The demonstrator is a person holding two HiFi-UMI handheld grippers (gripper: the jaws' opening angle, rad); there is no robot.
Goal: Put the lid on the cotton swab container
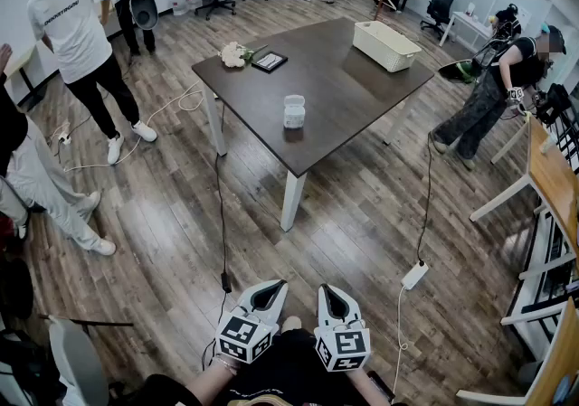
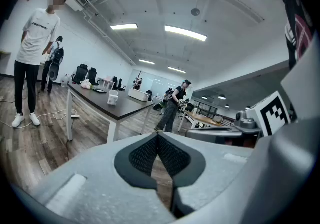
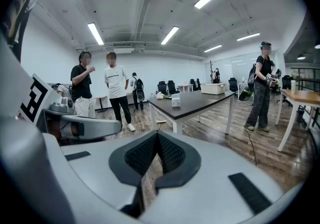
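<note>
The cotton swab container [image 1: 294, 112] is a small clear tub with a white lid on top, standing near the front of the dark table [image 1: 344, 88]. It shows small and far off as the container [image 2: 113, 98] in the left gripper view and the container [image 3: 175, 101] in the right gripper view. My left gripper [image 1: 271, 291] and right gripper [image 1: 332, 297] are held close to my body, well short of the table. Both are shut with nothing between their jaws.
A white basket [image 1: 386, 45], a black tablet [image 1: 270, 61] and white flowers [image 1: 235, 54] lie on the table. Several people stand around: one in a white shirt [image 1: 77, 29] at the left, one crouching [image 1: 493, 92] at the right. A power strip [image 1: 414, 275] and cables lie on the wooden floor.
</note>
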